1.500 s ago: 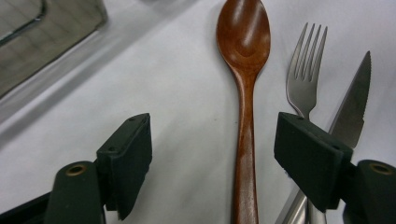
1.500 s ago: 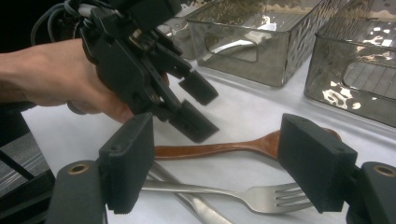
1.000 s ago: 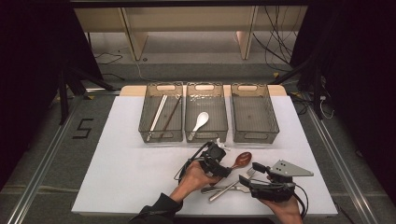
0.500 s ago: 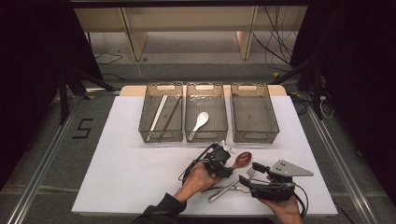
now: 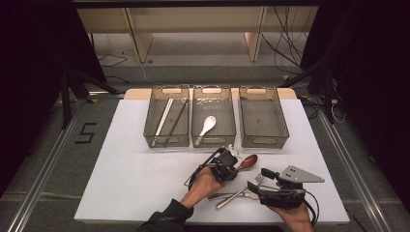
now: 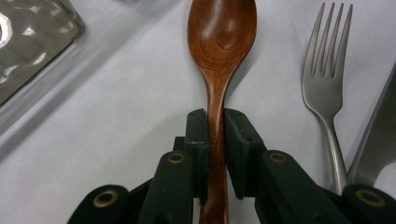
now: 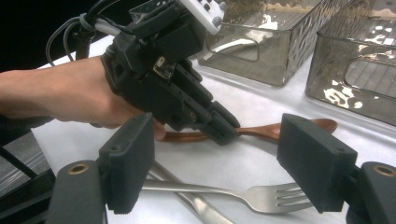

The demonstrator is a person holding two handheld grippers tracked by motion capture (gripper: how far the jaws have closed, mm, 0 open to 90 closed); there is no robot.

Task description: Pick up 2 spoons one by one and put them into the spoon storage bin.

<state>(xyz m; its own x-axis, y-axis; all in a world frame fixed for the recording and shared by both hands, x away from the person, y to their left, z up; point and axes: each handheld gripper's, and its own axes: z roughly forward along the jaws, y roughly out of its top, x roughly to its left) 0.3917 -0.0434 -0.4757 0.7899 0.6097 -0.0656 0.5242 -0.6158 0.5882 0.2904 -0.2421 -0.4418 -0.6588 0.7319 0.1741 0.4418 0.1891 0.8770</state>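
Closing in over the last moments, the left gripper's [image 6: 215, 122] jaws have just pinched the wooden spoon [image 6: 221, 56] by its thin handle; both hands have kept their places on the table [image 5: 121, 159]. In the left gripper view the pads press both sides of the handle, whose near end is hidden beneath the gripper body. The spoon lies flat on the table, bowl toward the far right, just near of the middle bin [image 5: 213, 121]. Right of it lies a fork [image 6: 327, 79], and a knife [image 6: 380, 135] is cut off at the frame's edge. The right gripper [image 7: 219, 163] stands spread with nothing between its jaws, hovering above the fork's tines. In the high view a white spoon [image 5: 207, 126] lies in the middle bin and chopsticks [image 5: 169, 121] in the left bin [image 5: 167, 116]; what the right bin [image 5: 263, 116] holds is hard to make out.
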